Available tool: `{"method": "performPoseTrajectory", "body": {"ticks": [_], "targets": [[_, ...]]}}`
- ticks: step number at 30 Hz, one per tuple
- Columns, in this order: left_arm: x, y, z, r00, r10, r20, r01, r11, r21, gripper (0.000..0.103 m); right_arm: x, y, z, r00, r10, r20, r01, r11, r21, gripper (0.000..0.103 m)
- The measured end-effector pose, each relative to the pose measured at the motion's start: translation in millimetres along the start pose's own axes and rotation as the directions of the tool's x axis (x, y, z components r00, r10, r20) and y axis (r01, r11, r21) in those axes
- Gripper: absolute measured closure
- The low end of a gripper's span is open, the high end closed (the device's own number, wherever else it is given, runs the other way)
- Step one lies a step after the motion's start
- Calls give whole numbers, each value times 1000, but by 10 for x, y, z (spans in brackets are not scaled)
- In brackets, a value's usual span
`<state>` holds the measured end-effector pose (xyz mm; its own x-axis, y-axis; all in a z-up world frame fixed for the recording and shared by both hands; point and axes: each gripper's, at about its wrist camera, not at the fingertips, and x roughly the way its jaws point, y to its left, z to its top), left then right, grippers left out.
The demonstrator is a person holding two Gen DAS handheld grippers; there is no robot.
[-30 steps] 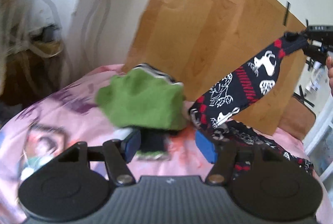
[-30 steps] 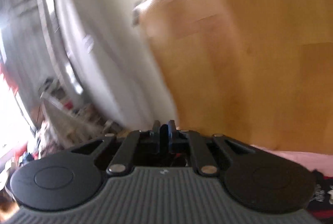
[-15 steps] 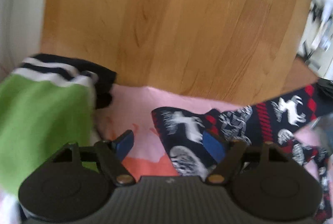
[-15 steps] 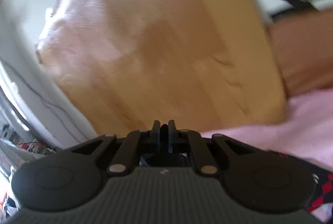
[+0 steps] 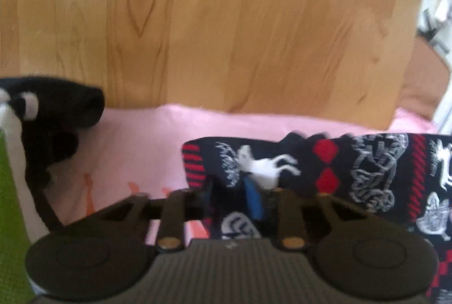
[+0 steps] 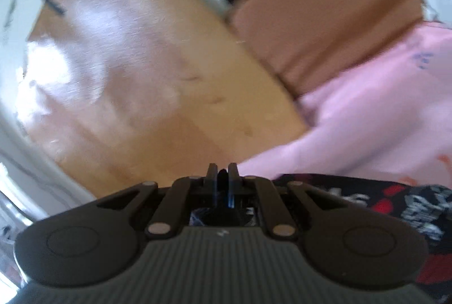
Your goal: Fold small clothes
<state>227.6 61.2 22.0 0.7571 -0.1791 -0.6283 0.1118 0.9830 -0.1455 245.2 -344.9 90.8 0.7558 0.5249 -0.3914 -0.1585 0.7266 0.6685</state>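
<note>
A dark sock with white reindeer and red diamonds point(image 5: 367, 171) lies stretched across the pink sheet point(image 5: 147, 140). My left gripper point(image 5: 231, 196) has its blue pads closed in on the sock's left end, pinching the fabric. My right gripper point(image 6: 222, 188) is shut on the sock's other end; dark cloth shows between its fingers and the patterned sock point(image 6: 409, 205) trails off to its right. A green garment point(image 5: 11, 213) with black and white striped cloth point(image 5: 50, 112) on it lies at the far left of the left wrist view.
A wooden headboard point(image 5: 226, 21) stands right behind the bed's edge. It also shows in the right wrist view point(image 6: 127, 78), with a brown cushion point(image 6: 325, 16) beside it. The pink sheet point(image 6: 381, 112) extends to the right.
My left gripper has moved right onto the sock's end and its open jaws have closed on it. My right gripper has swung down toward the bed, lowering the sock flat.
</note>
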Motion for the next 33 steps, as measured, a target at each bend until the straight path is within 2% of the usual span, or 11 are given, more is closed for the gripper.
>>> {"method": "performPoseTrajectory", "body": {"ticks": [4,8,10,11,13,16,18,20,25,28,33], "targets": [[45,-18,-39,997,74,5,-74,997,6,34,231,-178,-104,991,-122,-62,122,992,-14,93],[-49,112,3,997,71,43,-68,995,-69,33,312,-279,-150,985,-159,-62,160,987,13,88],[-90,162,34,994,76,79,-68,992,-105,37,307,-327,-140,984,-164,-63,167,985,40,77],[-87,184,55,994,76,83,-66,991,-117,37,287,-354,-132,985,-157,-67,161,985,55,55],[-17,181,129,995,66,68,-57,991,-119,53,279,-398,-130,987,-147,-62,151,986,73,38],[110,124,151,998,54,41,-50,994,-99,70,300,-399,-144,984,-165,-63,169,984,56,38],[191,62,139,998,63,29,-61,996,-71,78,270,-373,-182,984,-166,-64,168,985,32,41],[211,-16,109,996,81,43,-80,996,-28,81,250,-318,-221,976,-202,-76,200,979,-29,97],[218,-156,20,993,97,67,-103,991,82,67,-105,-288,-175,964,-262,51,264,964,-37,98],[154,-191,3,988,125,95,-135,986,99,66,-34,-340,-189,943,-332,9,332,943,-35,97],[-178,127,66,974,127,187,-109,988,-106,68,35,-26,-296,963,-267,-29,264,962,-69,97]]}}
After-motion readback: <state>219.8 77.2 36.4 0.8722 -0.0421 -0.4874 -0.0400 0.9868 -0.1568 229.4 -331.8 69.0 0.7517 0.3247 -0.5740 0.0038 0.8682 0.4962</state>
